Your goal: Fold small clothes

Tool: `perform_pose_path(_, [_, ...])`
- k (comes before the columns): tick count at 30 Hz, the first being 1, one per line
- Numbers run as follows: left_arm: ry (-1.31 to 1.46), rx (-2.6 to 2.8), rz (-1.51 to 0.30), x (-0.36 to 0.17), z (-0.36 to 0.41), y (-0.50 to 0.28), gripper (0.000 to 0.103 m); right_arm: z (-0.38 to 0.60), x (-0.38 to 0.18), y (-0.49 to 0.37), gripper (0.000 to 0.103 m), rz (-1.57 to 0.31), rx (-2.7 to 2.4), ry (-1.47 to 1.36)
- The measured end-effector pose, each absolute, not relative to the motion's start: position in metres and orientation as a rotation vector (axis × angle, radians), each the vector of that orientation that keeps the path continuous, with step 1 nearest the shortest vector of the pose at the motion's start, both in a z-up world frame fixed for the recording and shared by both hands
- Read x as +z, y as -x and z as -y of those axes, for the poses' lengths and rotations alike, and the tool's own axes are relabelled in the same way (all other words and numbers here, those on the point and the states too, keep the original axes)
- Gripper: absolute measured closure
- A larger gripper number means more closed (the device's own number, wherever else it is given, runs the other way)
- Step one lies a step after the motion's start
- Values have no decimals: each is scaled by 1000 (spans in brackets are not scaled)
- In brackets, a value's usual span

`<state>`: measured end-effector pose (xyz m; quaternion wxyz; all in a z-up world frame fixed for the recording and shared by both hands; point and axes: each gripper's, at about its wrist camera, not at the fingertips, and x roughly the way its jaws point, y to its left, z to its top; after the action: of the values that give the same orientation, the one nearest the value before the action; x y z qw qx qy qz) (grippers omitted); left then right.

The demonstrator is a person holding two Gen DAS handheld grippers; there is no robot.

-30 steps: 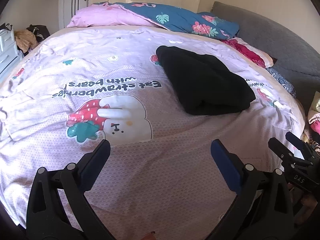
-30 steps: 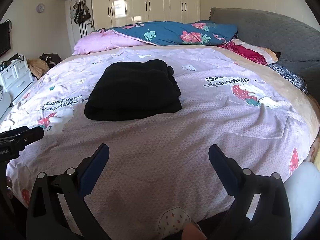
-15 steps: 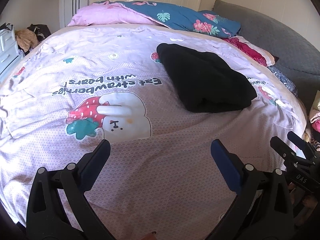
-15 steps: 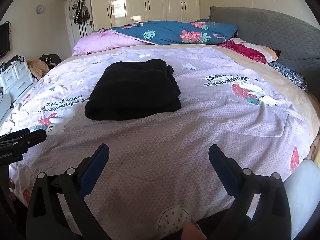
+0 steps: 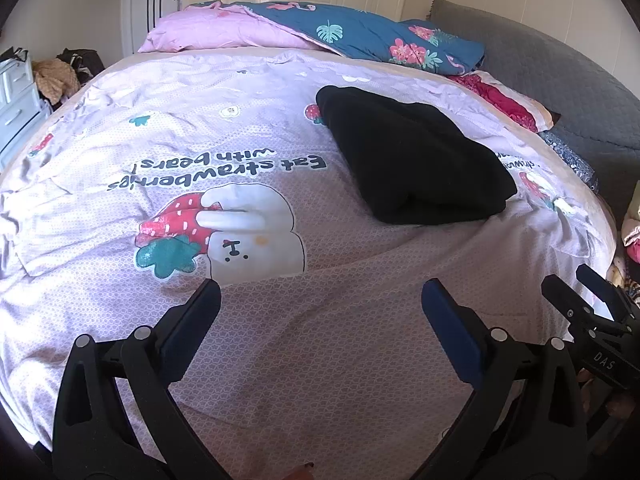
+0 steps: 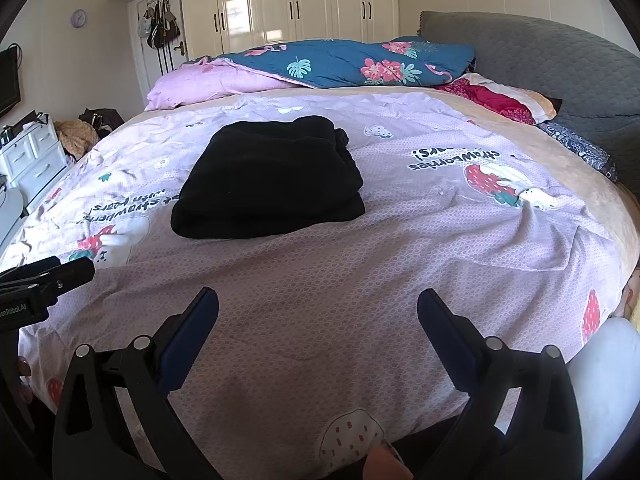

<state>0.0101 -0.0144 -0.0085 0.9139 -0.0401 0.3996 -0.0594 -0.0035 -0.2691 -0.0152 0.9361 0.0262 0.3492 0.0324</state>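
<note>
We see the folded garment (image 6: 268,184) lying mid-bed (image 6: 400,280), well ahead of our left tool (image 5: 320,308) and right tool (image 6: 318,312), which hover over the near edge, with pillows (image 6: 224,84) behind it and drawers (image 6: 32,160) off left.

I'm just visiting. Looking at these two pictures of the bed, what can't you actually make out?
- Black garment: folded into a bundle in both views, so its type and inner layers are hidden.
- Bedspread print: the right view's bottom edge and the right gripper cut off the nearest motif.
- Floor pile: cropped by the left view's right edge.
</note>
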Motion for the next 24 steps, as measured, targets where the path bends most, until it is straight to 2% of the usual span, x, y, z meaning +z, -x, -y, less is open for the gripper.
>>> perform_pose_path(24, [73, -120, -817, -4, 17, -8, 9, 266, -14, 8, 4, -711, 66, -48])
